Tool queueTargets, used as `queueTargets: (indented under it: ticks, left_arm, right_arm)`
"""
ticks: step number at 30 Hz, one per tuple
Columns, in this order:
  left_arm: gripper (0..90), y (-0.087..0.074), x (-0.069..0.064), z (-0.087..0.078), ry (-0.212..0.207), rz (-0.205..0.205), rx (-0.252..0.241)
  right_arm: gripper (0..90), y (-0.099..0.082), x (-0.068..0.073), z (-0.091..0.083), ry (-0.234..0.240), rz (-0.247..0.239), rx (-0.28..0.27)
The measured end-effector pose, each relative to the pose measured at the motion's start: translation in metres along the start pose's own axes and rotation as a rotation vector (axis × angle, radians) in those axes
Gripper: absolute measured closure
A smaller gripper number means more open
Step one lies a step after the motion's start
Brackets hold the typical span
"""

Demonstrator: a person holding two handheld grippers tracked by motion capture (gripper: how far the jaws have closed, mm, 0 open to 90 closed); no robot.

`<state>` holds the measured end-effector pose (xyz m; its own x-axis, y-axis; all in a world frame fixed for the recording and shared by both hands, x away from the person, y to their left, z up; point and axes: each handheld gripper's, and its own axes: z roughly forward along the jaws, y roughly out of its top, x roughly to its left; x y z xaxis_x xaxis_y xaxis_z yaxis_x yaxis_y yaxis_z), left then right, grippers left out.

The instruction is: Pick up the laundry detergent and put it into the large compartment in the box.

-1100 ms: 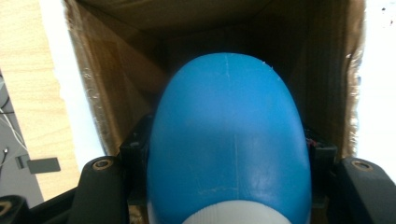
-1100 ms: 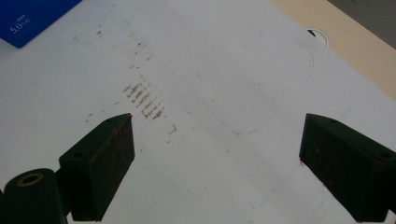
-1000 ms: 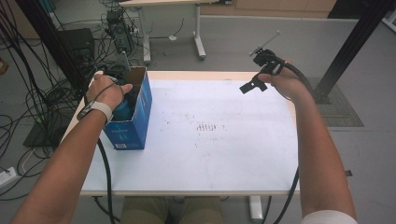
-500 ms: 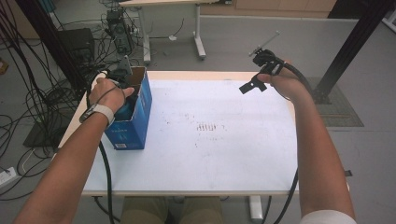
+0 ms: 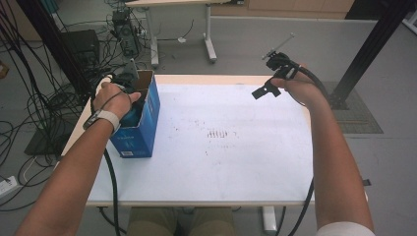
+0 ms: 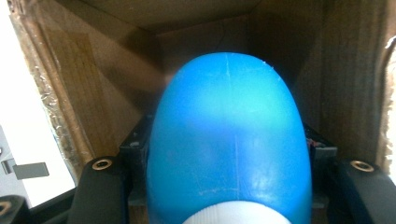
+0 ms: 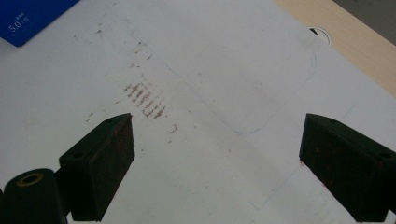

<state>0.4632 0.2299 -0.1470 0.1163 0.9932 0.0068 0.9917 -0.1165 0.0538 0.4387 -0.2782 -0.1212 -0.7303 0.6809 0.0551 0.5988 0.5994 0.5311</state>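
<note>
- Two grippers are present in the high view. The left gripper (image 5: 132,93) sits inside the open top of a blue cardboard box (image 5: 142,129) at the left edge of the worktop (image 5: 231,162). The left hand (image 5: 114,98) covers most of it, so the fingers cannot be read from here.
- High view, other side: the right gripper (image 5: 263,92) hangs above the far right corner of the worktop, well apart from the box, with nothing between its fingers.
- Left gripper view: a blue bottle (image 6: 229,140) with a white cap (image 6: 233,215) fills the space between the fingers. The fingers are closed against its sides, low on the body near the cap end, and they have hold of it. The rounded end points away from the fingers into the brown interior of the box (image 6: 60,93).
- Judgement on handling: the bottle looks like smooth, glossy plastic, probably light and fairly stiff, and liable to slip. The curved body narrows toward the rounded end, so a hold on the widest stretch near the cap looks safest. The box walls stand close on both sides of the fingers.
- Right gripper view: the fingers (image 7: 109,158) stand wide apart and empty over the stained white worktop (image 7: 210,70). A corner of the blue box (image 7: 32,18) shows far beyond the fingers.
</note>
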Motion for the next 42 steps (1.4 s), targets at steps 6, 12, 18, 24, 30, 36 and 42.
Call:
queueTargets:
  ticks: [6, 12, 18, 24, 30, 36, 42]
  left_arm:
    - [38.1, -0.0001, -0.0002, 0.0000, 0.000, -0.001, 0.000]
    - [38.1, -0.0001, -0.0008, 0.0001, 0.001, -0.001, 0.000]
    - [38.1, -0.0003, 0.0001, 0.0002, -0.001, -0.001, 0.000]
    - [38.1, -0.0010, 0.0005, 0.0001, -0.002, -0.002, -0.002]
    - [38.1, -0.0010, 0.0011, 0.0000, -0.003, -0.004, 0.000]
    - [38.1, 0.0000, 0.0008, 0.0002, -0.003, -0.004, 0.003]
    - [38.1, 0.0000, 0.0014, 0.0002, -0.004, -0.003, 0.004]
  right_arm:
    - [10.2, -0.0009, -0.0002, -0.0010, -0.001, 0.000, -0.002]
    - [10.2, -0.0017, -0.0002, -0.0022, -0.003, 0.001, -0.002]
    - [10.2, -0.0021, -0.0003, -0.0025, -0.003, 0.001, -0.003]
    - [10.2, -0.0020, 0.0002, -0.0023, -0.004, 0.000, -0.003]
    - [10.2, -0.0020, 0.0007, -0.0023, -0.004, 0.000, -0.004]
    - [10.2, -0.0024, 0.0006, -0.0021, -0.004, 0.000, -0.002]
    - [10.2, -0.0024, 0.0008, -0.0002, -0.002, 0.001, 0.002]
